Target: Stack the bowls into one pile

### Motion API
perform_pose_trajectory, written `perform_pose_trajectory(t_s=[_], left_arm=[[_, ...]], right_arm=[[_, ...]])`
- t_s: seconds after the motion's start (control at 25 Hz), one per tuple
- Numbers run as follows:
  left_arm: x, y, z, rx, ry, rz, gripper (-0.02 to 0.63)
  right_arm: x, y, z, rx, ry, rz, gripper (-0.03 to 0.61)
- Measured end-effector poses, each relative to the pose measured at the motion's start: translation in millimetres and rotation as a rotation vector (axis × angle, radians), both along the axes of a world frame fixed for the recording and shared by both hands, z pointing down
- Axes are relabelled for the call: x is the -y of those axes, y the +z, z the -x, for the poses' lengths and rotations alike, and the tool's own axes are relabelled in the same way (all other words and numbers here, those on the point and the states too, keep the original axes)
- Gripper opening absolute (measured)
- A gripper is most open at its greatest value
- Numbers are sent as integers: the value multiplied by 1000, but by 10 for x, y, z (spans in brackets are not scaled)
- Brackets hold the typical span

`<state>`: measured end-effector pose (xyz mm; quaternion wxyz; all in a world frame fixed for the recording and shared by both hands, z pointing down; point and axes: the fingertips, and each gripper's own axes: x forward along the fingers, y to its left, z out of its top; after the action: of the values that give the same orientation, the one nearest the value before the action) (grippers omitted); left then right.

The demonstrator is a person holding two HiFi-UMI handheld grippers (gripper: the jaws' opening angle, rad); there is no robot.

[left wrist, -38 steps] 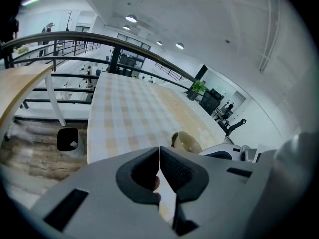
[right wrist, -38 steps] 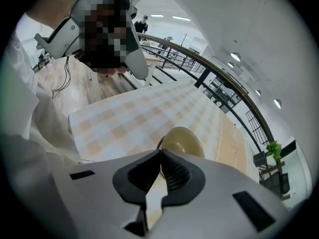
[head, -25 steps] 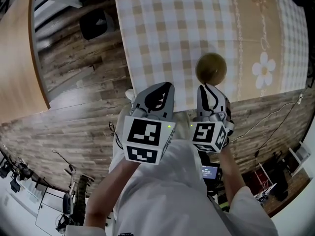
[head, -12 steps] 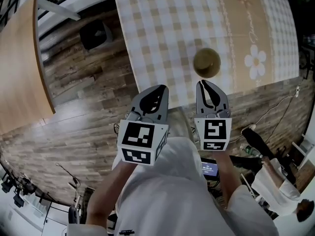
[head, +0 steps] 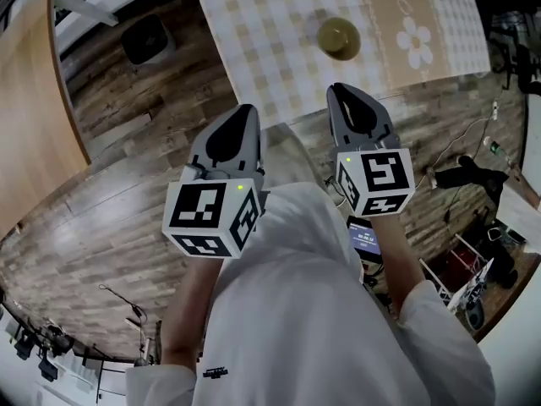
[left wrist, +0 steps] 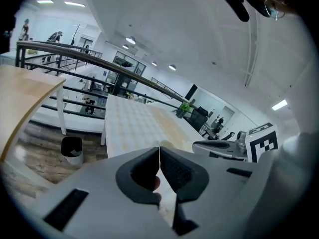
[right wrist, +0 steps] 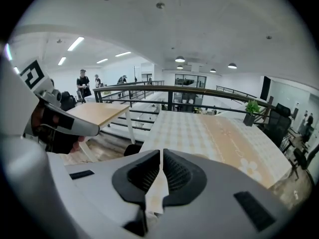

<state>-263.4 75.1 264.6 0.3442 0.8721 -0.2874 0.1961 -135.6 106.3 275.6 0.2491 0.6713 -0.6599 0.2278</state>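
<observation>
**On the table (head: 270, 24), the bowl (head: 338, 37) sits ahead of both claws**

Straight ahead of the right gripper (head: 340, 91) is the bowl, well apart from it. The left gripper (head: 245, 110) is farther from the bowl and off to one side, so the right one looks best placed to reach. Both claws are pinched closed and hold nothing. The bowl is round and greenish brown (one bowl or a pile, I cannot tell).

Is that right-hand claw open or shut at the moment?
Shut. In the right gripper view, the right claw has both jaws meeting at the tips, with nothing held between them.
</observation>
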Motion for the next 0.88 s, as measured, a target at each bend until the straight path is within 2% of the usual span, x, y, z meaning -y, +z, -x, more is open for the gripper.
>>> perform_pose_trajectory(t_s=[0.16, 0.4, 0.52, 0.72, 0.88], left_arm=[[-221, -210, 333, -33, -30, -15, 23], [-326, -396, 545, -47, -70, -47, 23], [-389, -559, 456, -38, -71, -79, 23], [-975, -737, 196, -24, 0, -130, 23], [-1036, -831, 0, -19, 7, -174, 23]], right_arm=[[-215, -310, 193, -14, -3, -36, 40], [-331, -631, 293, 13, -26, -85, 40], [-408, -774, 265, 44, -22, -122, 38], [-982, -793, 289, 82, 3, -157, 40], [-1176, -891, 227, 74, 23, -196, 40]])
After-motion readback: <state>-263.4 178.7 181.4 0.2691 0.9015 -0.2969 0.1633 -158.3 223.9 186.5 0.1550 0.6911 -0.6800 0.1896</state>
